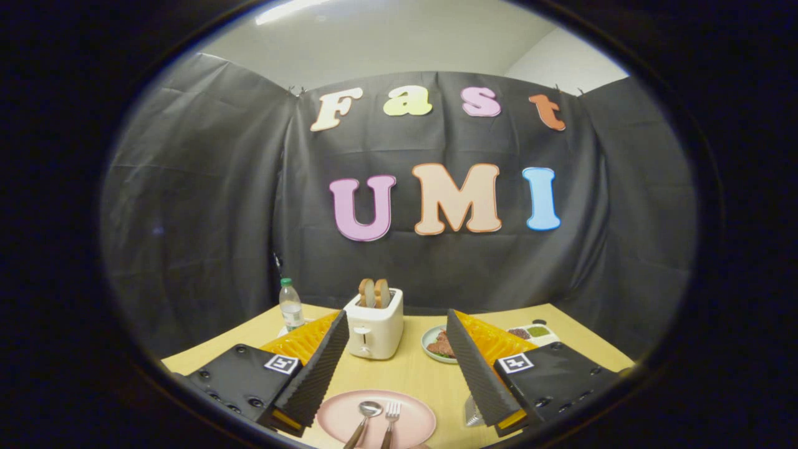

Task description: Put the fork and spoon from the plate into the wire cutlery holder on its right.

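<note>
Wooden table: gripper fingers spread wide, holding nothing, above pink plate. Risk: spoon & fork lie close together, fingers could snag both.

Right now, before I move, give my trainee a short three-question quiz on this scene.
1. True or false: the metal spoon and metal fork lie on the round pink plate.
2. What stands beyond the gripper: A a kettle, B a white toaster holding bread slices, C a pan?
3. Is the gripper open or shut?

Key: 1 true. 2 B. 3 open; its fingers are spread, with the pink plate between them and nothing held.
</note>
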Tool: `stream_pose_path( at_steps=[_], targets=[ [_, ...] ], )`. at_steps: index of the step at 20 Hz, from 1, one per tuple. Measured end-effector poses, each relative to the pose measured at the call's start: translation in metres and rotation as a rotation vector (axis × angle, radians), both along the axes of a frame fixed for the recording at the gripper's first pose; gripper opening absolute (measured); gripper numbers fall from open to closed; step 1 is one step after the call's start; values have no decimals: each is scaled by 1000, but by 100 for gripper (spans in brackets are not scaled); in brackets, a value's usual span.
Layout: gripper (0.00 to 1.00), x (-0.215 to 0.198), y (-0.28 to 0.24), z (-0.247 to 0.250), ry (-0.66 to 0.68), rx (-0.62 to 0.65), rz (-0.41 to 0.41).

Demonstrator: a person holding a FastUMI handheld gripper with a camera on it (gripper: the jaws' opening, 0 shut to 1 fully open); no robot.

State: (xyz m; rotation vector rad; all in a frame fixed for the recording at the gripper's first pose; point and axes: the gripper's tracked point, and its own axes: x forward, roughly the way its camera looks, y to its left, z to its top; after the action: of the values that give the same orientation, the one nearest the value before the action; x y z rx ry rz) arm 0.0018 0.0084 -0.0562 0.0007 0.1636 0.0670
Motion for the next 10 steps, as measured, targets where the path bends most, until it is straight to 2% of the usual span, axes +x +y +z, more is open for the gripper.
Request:
stream_pose_path(
  at_steps=[10],
  targets=[
    [99,-9,1,-78,211,-32,48]
  ],
)
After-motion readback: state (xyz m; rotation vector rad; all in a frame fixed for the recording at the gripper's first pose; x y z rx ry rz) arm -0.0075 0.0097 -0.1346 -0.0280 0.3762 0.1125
